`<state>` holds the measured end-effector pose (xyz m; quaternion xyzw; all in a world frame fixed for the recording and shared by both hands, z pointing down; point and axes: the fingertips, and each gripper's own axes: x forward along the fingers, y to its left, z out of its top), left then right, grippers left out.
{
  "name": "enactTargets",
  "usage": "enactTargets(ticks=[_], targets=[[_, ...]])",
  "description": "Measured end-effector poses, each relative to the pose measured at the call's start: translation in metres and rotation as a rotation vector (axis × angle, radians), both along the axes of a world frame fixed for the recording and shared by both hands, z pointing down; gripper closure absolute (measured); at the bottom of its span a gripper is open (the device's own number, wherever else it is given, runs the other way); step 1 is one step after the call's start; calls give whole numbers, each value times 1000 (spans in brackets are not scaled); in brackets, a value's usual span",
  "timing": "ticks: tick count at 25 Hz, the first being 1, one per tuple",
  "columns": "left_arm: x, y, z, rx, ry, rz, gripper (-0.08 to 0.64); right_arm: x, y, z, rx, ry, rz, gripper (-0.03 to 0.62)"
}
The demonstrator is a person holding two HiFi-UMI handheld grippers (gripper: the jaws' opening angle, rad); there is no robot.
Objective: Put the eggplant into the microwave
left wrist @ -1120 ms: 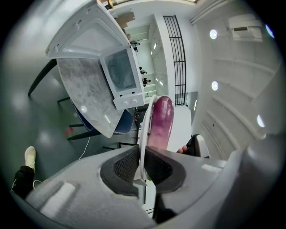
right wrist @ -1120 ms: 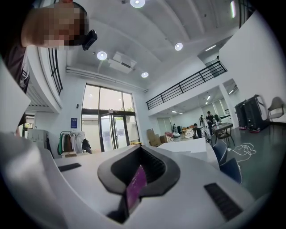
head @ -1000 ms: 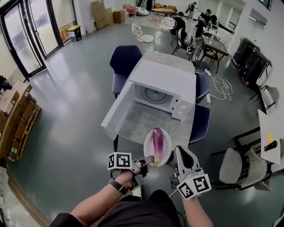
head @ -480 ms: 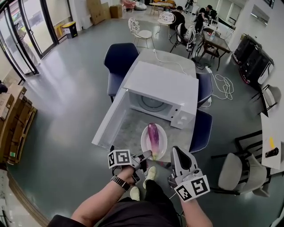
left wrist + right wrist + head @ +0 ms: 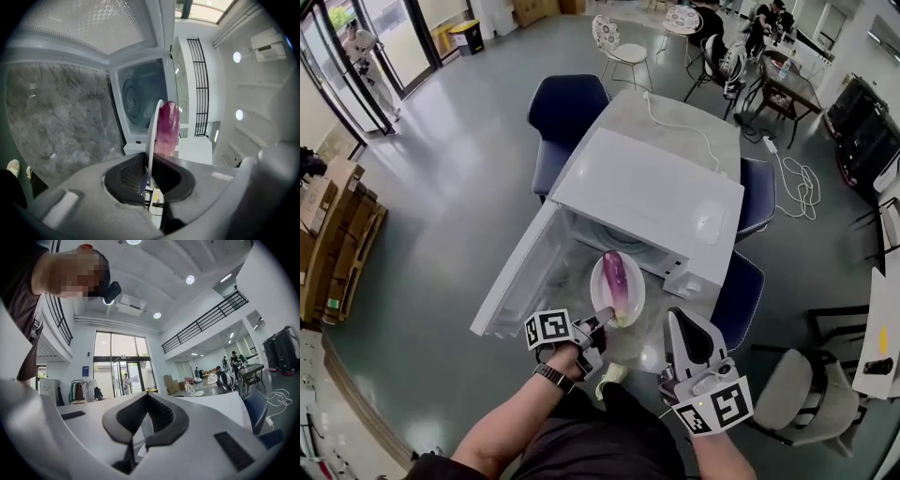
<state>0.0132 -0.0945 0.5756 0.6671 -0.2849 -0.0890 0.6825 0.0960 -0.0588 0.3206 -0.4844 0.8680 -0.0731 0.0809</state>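
**Plated eggplant at the oven's mouth**
The left gripper [image 5: 602,320] pinched the near rim of the round white plate [image 5: 597,270]. On it the long purple eggplant [image 5: 615,275] pointed straight away from the jaws, into the open white microwave [image 5: 652,187]. The right gripper [image 5: 682,324], pressed together and empty, trailed alongside.

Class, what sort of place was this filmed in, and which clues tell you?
Probably a large open office hall or canteen: tall glass entrance doors, navy blue padded chairs, and stacked brown cardboard boxes along the wall.
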Motion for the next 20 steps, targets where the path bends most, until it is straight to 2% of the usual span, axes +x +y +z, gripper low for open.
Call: enactTargets(ticks=[7,12,20], targets=[[5,-48,29,-38,-22,-46,531,5,-42,19,-43,-8,-40,591],[9,-70,51,-53,-36,-29,529,3,-57,28,-58,-1,-31,591],[12,-104,79,-70,-19,-29,529,-9,-70,39,-68,10,6,591]])
